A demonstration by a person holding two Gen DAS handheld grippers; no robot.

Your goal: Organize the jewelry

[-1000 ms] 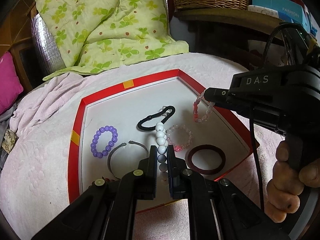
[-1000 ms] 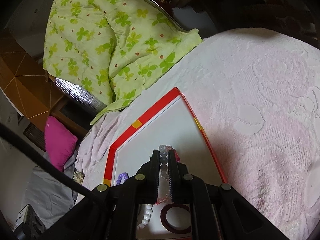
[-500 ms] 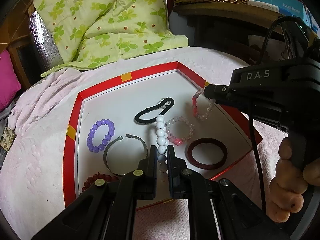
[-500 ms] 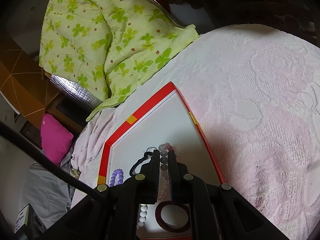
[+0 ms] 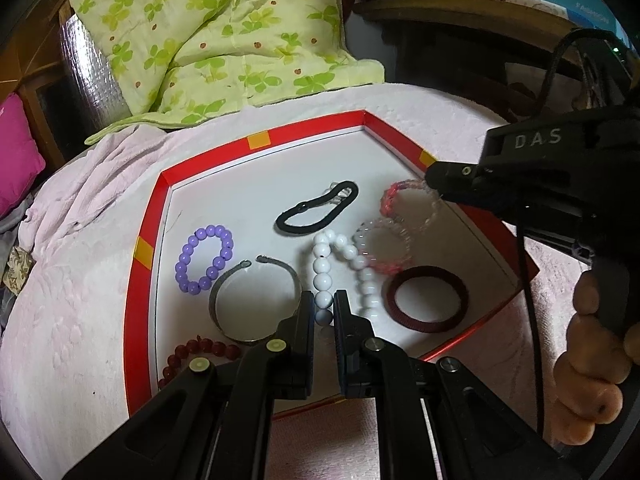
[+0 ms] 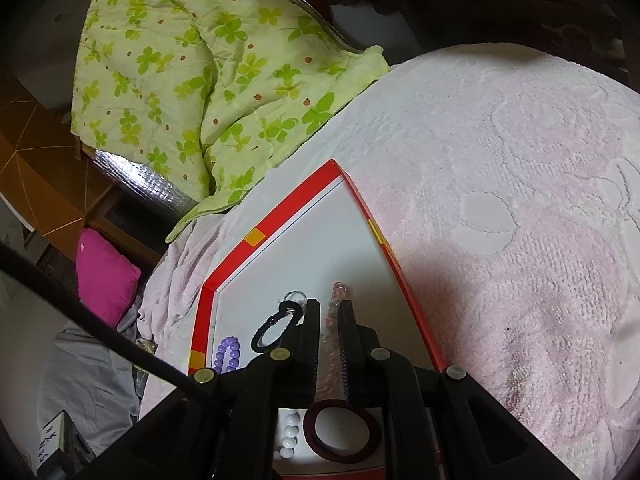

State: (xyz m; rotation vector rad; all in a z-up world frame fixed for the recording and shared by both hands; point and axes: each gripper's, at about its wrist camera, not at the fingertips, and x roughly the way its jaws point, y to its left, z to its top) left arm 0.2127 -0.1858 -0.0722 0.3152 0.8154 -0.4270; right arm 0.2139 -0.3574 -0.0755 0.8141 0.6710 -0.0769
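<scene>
Left gripper (image 5: 324,308): jaws clenched on the white bead bracelet (image 5: 340,264), pinching a bead at its near end; the strand runs away from the jaws across the tray floor. Right gripper (image 6: 329,320): jaws nearly closed about the pink-and-clear bead bracelet (image 5: 408,204), which hangs from their tips (the jaws have just been easing apart, the bracelet between them). Just left of the left jaws lies an open metal bangle (image 5: 256,300), and beyond it a purple bead bracelet (image 5: 205,259). Ahead, a black loop (image 5: 318,216). To the right, a second pink-and-clear bracelet (image 5: 383,250) touching the white strand, and a dark red ring (image 5: 427,299) nearer. Dark red beads (image 5: 196,354) lie at near left. All rest in a red-rimmed tray (image 5: 154,216) on a pink bedspread (image 5: 68,312); a green quilt (image 5: 208,36) lies beyond.
</scene>
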